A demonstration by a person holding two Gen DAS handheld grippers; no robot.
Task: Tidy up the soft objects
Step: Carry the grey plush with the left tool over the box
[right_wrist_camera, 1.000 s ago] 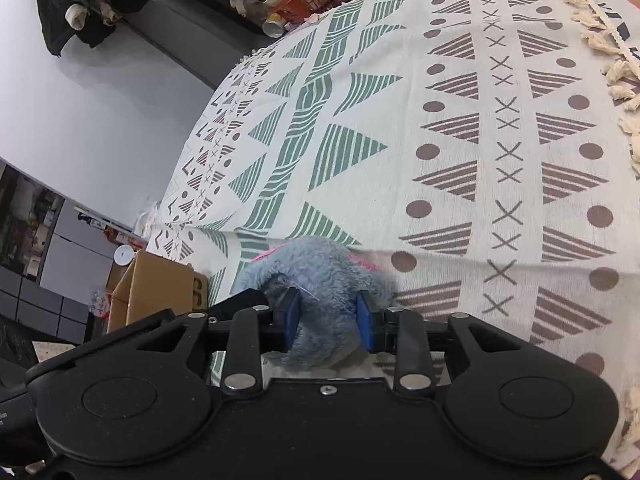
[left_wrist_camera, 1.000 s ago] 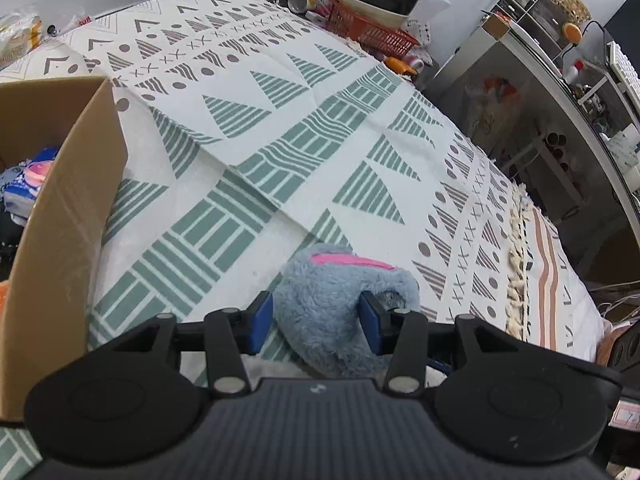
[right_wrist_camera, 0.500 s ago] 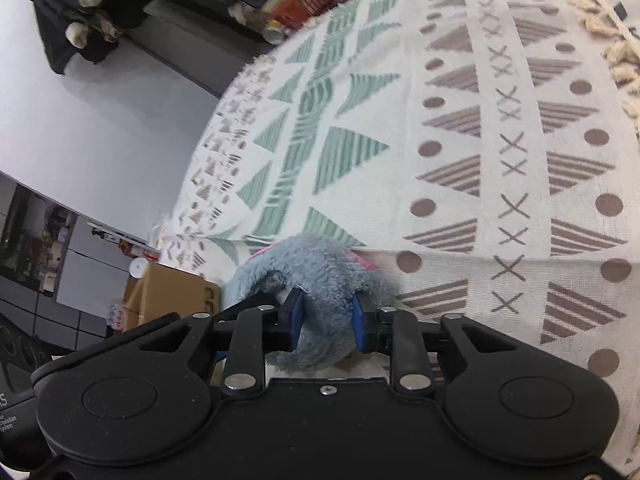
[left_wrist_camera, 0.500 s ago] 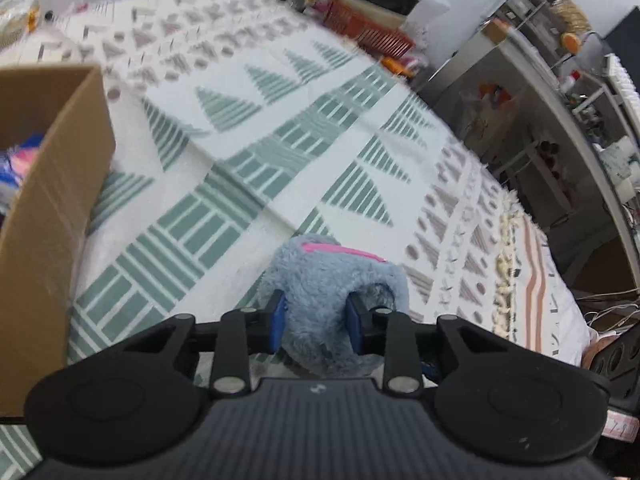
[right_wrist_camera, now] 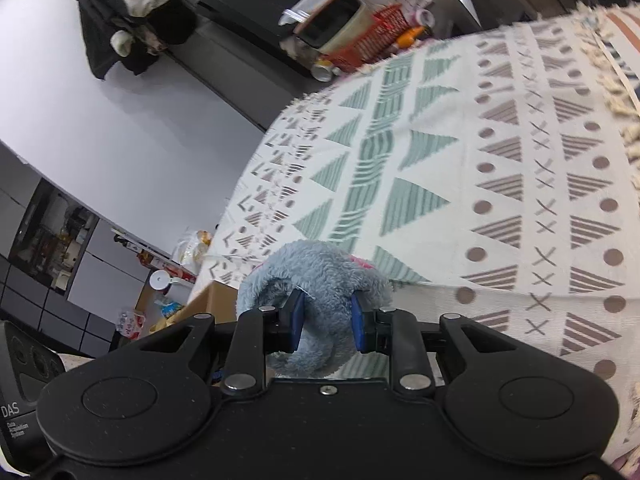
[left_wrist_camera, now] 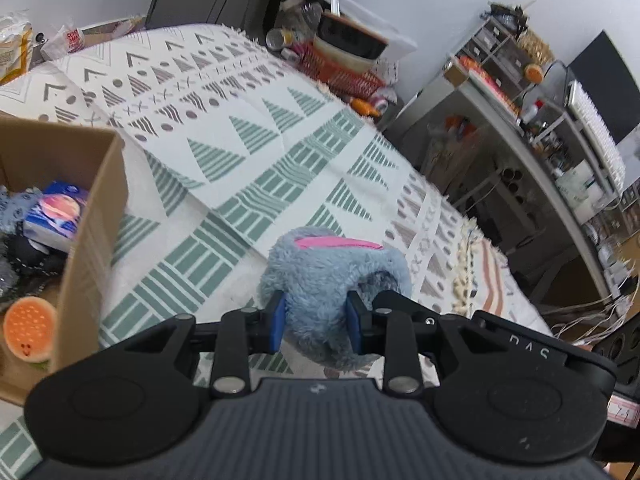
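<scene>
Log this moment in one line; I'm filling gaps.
left tool: shut on fluffy blue plush toy | right tool: same | open cardboard box: left

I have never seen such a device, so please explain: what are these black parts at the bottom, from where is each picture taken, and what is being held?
No robot here: a person holds one two-finger gripper in each hand. Each picture comes from a fisheye camera on a gripper, looking along its fingers. The left gripper and the right gripper are both shut on the same blue-grey plush toy, which has a pink strip. Below lies a patterned cloth. Left of it stands a cardboard box, already holding other soft things, including an orange round toy.
</scene>
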